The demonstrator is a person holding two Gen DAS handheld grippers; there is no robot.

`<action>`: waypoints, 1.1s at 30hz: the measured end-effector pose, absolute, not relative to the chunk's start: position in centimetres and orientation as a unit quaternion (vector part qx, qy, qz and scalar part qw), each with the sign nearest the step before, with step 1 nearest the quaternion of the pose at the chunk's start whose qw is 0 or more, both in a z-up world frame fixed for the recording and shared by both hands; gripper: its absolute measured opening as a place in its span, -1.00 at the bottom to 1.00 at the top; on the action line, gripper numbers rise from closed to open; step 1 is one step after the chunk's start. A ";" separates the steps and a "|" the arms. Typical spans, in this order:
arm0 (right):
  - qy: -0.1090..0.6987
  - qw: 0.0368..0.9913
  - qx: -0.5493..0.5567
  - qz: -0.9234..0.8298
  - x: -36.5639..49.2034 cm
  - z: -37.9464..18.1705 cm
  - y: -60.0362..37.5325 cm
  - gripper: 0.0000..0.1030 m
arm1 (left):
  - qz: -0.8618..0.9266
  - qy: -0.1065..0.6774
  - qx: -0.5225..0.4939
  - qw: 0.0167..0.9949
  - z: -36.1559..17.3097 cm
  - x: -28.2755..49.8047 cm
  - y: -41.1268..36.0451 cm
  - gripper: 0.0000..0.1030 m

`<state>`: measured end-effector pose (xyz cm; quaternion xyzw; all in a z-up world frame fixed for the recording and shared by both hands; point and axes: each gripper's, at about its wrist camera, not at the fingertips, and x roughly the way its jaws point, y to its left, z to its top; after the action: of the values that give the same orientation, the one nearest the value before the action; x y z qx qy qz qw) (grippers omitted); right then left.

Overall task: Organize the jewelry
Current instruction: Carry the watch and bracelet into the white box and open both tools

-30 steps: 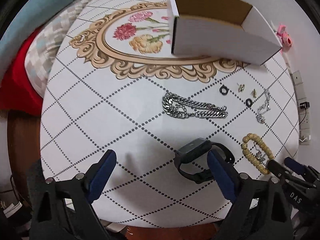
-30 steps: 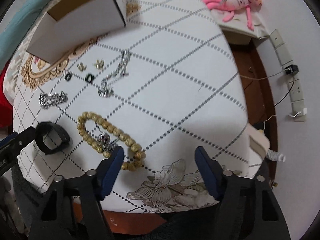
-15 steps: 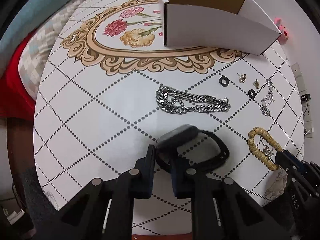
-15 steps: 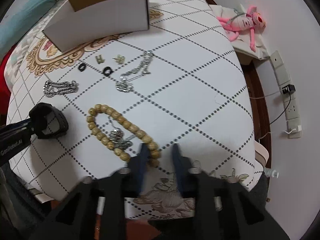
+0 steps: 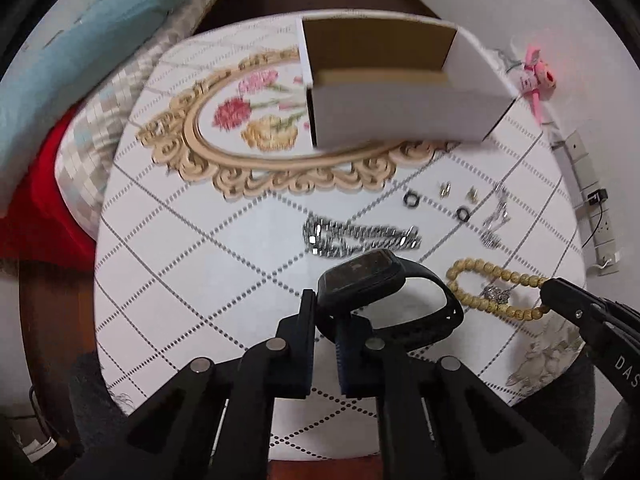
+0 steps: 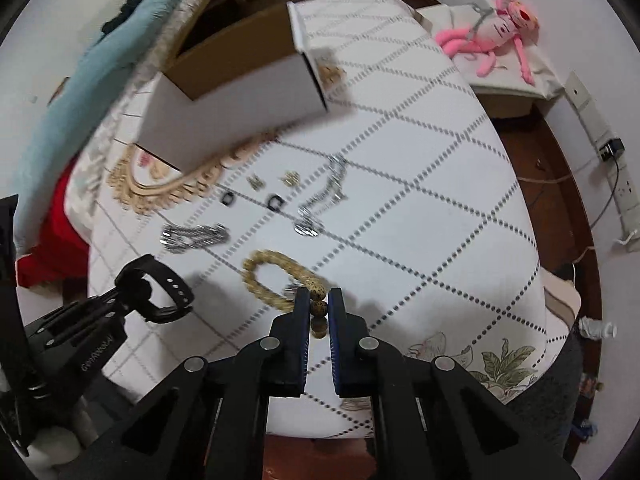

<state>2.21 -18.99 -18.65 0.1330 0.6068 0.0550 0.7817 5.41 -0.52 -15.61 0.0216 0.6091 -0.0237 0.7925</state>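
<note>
Watch point(image 5: 384, 292) in L gripper point(image 5: 325, 322); bead bracelet point(image 6: 276, 276) in R gripper point(image 6: 318, 308).

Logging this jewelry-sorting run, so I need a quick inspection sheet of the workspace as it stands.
Surface: patterned tablecloth.
Job's things: open white box; silver chain; two black rings, small earrings, thin silver chain loose.
Clutter: nothing seen.
Grippers: left gripper jaws shut on black watch; right gripper jaws shut on bead bracelet.
Cables: power strip with cords on floor.
Surroundings: pink plush toy, bedding.
</note>
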 end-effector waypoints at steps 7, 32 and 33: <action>0.580 0.799 0.124 0.096 5.5 -15.2 -19.3 -0.82 | -0.032 0.586 0.008 0.809 -13.0 7.4 -0.1 -0.88; 0.536 0.822 0.119 0.151 23.3 -9.6 -16.8 -0.82 | -0.049 0.581 -0.038 0.811 -11.0 22.7 1.0 -0.87; 0.540 0.819 0.121 0.152 23.6 -10.0 -16.9 -0.82 | -0.051 0.588 -0.041 0.806 -11.3 23.1 0.9 -0.86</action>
<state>23.57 -16.88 -10.04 0.1209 0.5396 0.1521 0.8192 23.09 0.95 -11.28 -0.0406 0.5883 -0.0511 0.8060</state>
